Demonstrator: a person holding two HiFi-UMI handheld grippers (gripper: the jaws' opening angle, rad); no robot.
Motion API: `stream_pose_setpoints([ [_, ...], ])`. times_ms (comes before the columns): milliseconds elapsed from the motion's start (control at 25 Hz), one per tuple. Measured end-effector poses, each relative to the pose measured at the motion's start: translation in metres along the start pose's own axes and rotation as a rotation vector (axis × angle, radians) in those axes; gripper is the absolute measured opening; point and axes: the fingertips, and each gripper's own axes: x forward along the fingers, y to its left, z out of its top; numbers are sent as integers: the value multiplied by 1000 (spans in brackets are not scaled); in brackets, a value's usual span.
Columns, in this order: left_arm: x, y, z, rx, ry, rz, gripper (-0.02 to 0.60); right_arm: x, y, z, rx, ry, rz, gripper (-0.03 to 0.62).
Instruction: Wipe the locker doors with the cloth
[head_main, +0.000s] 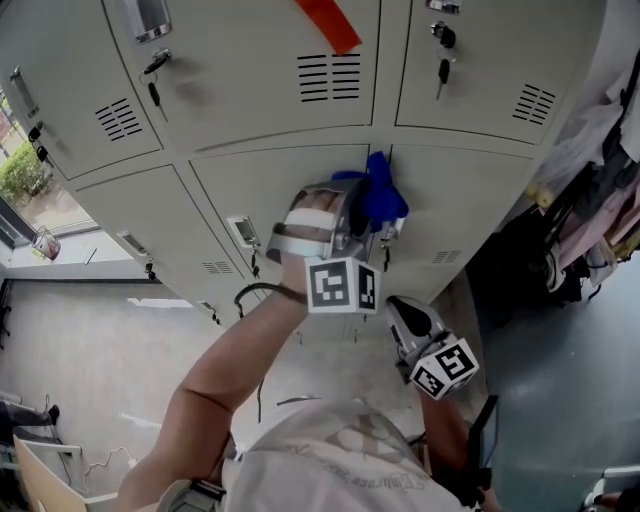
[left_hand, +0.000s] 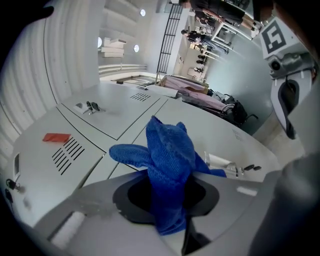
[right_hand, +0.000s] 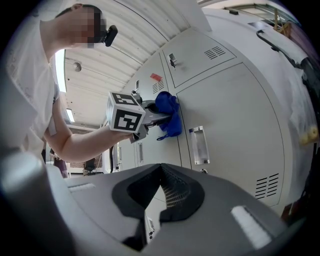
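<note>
Person: white shirt (head_main: 340, 460) fills the bottom of the head view; bare left arm (head_main: 230, 370) reaches up to the lockers.
Right tool (head_main: 398, 308): held low, apart from the doors; its 2 jaws are closed on each other with nothing between them.
Left tool (head_main: 368, 215): up at the lower row, jaws clamped on a bunched blue knitted cloth (head_main: 382, 195).
Cloth position: against a pale grey metal locker door (head_main: 290, 185), at its upper right corner by the seam.
Upper row: keys (head_main: 443, 70) hang in locks; 1 red tape strip (head_main: 328, 22).
</note>
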Motion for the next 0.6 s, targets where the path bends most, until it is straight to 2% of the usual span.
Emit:
stream_pose_setpoints([
  [600, -40, 31, -71, -132, 53, 93, 110, 35, 25, -1, -17, 17, 69, 8],
])
